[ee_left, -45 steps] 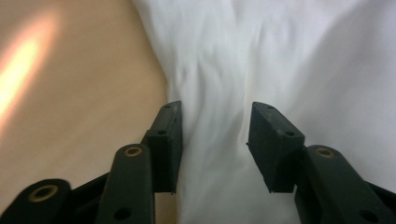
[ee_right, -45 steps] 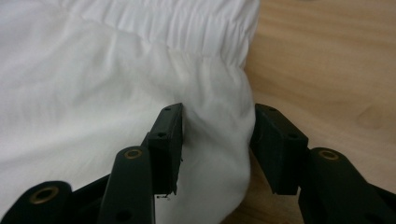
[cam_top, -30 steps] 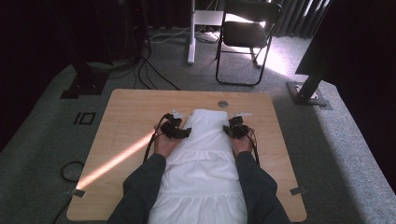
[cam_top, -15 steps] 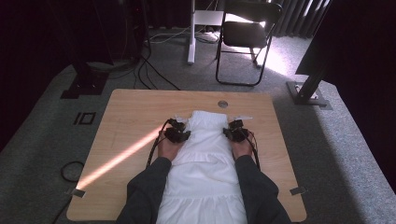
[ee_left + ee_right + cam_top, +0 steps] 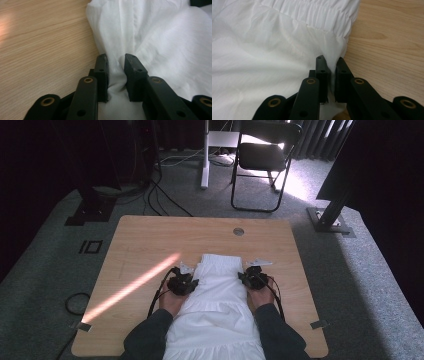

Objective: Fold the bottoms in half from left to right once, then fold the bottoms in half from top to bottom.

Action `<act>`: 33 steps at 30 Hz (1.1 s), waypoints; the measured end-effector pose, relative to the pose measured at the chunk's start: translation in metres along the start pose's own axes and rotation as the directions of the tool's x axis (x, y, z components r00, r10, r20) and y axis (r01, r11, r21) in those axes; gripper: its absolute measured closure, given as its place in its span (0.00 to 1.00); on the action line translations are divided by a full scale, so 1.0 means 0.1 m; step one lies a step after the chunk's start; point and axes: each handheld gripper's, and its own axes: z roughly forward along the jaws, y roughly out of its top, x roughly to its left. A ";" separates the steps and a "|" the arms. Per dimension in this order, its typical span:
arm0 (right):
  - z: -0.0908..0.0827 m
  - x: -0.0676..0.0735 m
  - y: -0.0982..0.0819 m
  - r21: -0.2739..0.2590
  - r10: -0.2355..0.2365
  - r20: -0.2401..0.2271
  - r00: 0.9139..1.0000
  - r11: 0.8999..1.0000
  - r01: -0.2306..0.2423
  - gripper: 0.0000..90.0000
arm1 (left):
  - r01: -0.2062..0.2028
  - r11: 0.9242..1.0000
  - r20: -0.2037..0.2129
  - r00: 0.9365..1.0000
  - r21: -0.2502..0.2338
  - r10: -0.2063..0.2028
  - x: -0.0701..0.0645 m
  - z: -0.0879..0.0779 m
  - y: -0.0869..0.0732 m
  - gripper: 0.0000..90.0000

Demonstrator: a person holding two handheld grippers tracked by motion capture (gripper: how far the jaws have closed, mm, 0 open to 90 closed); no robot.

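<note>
The white skirt [image 5: 217,305] lies on the worktop [image 5: 150,240] toward its near edge. The left gripper [image 5: 116,65] and the right gripper [image 5: 331,66] each have their jaws clamped on a side fold below the elastic waistband [image 5: 322,15]. The grasp seems done; the folding or pulling is left.

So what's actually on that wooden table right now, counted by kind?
White garment: 1
Hand-held black grippers: 2, the left gripper and the right gripper, each pinching a side edge of the cloth
Total: 3 things on the table
</note>
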 end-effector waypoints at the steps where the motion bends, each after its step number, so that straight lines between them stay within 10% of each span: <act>1: 0.00 0.00 0.00 -0.001 0.006 -0.003 1.000 1.000 -0.006 0.93 | -0.015 1.000 0.015 1.000 -0.003 0.015 0.01 0.01 0.00 0.68; 4: 0.00 -0.01 0.00 -0.004 0.019 -0.010 1.000 1.000 -0.019 0.93 | -0.035 0.999 -0.001 0.999 0.024 0.035 0.05 0.02 0.07 0.53; 10: 0.01 -0.02 0.00 -0.012 0.026 -0.011 1.000 1.000 -0.026 0.94 | 0.077 0.996 0.017 0.997 -0.048 -0.076 0.25 0.07 0.38 0.40; 20: 0.02 -0.04 -0.01 -0.016 0.035 -0.021 0.999 0.999 -0.036 0.94 | 0.063 0.998 -0.001 0.998 0.005 -0.063 0.24 0.38 0.43 0.38; 29: 0.02 -0.03 0.00 -0.016 0.040 -0.019 0.999 0.999 -0.040 0.93 | -0.030 0.999 -0.061 0.998 0.012 0.030 0.15 0.42 0.42 0.36; 33: 0.01 -0.06 0.04 0.011 0.040 -0.083 0.996 0.999 -0.039 0.63 | -0.023 1.000 -0.055 0.998 0.009 0.024 0.14 0.42 0.43 0.45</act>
